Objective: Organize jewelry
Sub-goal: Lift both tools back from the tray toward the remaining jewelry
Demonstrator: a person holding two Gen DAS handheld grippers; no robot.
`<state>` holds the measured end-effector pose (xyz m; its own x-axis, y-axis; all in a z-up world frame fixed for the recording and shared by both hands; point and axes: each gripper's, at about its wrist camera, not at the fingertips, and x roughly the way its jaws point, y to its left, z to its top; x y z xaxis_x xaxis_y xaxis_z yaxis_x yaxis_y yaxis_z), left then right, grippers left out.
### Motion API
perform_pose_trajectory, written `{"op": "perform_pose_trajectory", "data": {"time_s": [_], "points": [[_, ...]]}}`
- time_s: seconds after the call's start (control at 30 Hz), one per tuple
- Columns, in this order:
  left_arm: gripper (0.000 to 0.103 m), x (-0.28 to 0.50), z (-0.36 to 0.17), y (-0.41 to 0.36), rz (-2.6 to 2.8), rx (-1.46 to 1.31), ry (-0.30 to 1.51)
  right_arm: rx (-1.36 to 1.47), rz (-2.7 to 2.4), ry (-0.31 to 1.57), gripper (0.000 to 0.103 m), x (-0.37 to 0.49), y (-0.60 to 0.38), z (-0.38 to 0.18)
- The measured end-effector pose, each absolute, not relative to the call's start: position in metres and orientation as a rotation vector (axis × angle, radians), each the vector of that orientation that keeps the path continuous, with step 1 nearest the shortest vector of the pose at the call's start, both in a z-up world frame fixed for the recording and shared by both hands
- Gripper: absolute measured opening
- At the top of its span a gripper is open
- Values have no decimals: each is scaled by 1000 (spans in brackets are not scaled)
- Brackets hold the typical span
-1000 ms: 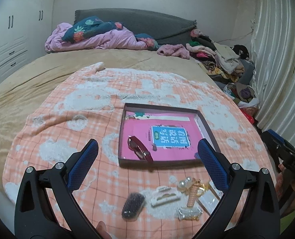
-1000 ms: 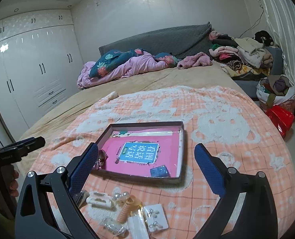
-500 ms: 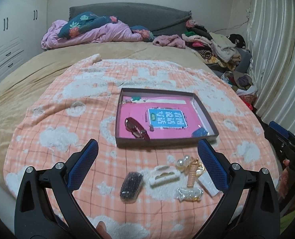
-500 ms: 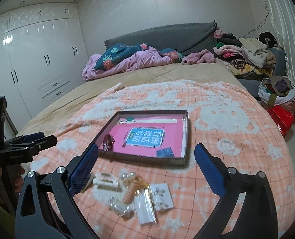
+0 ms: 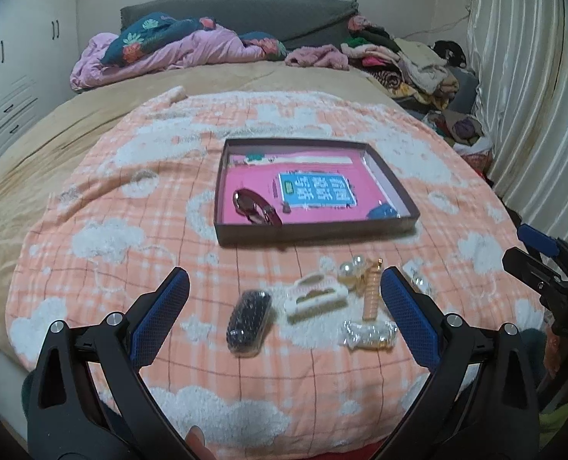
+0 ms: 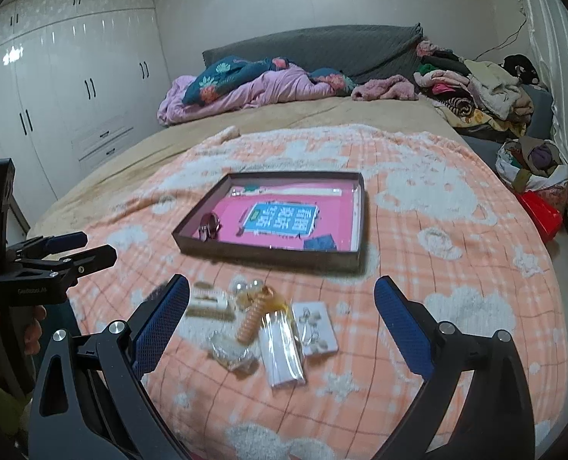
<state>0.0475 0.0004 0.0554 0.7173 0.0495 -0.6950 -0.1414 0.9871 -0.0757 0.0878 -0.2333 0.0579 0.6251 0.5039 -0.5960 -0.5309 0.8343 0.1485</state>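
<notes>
A dark shallow box [image 5: 314, 232] [image 6: 268, 257] with a pink lining lies on the orange checked blanket. It holds a dark red clip [image 5: 256, 207] and a small blue item [image 5: 382, 212]. In front of it lie loose pieces: a dark beaded clip [image 5: 248, 322], a white claw clip [image 5: 314, 299], pearl pieces [image 5: 351, 268], an orange spiral tie [image 5: 372, 293] [image 6: 251, 320], a clear packet [image 6: 282, 349] and an earring card [image 6: 314, 327]. My left gripper [image 5: 284, 310] is open above them. My right gripper [image 6: 280, 318] is open above them too. Both are empty.
The blanket [image 5: 130, 207] covers a tan bed. Pink bedding [image 5: 176, 51] and a grey headboard are at the back, piled clothes [image 5: 410, 65] at the right, a white wardrobe [image 6: 65, 107] at the left. A red bin [image 6: 540, 212] stands beside the bed.
Both grippers have pulled back and risen, so the box and loose pieces sit farther away and more of the blanket shows. Both stay open.
</notes>
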Motion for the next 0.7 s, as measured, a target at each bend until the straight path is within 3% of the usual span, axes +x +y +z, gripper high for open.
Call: {"op": "perform_pose_trajectory", "data": {"time_s": [0.7], "points": [[93, 42, 4, -10, 63, -110, 889, -110, 540, 788, 97, 74, -240, 8]]}}
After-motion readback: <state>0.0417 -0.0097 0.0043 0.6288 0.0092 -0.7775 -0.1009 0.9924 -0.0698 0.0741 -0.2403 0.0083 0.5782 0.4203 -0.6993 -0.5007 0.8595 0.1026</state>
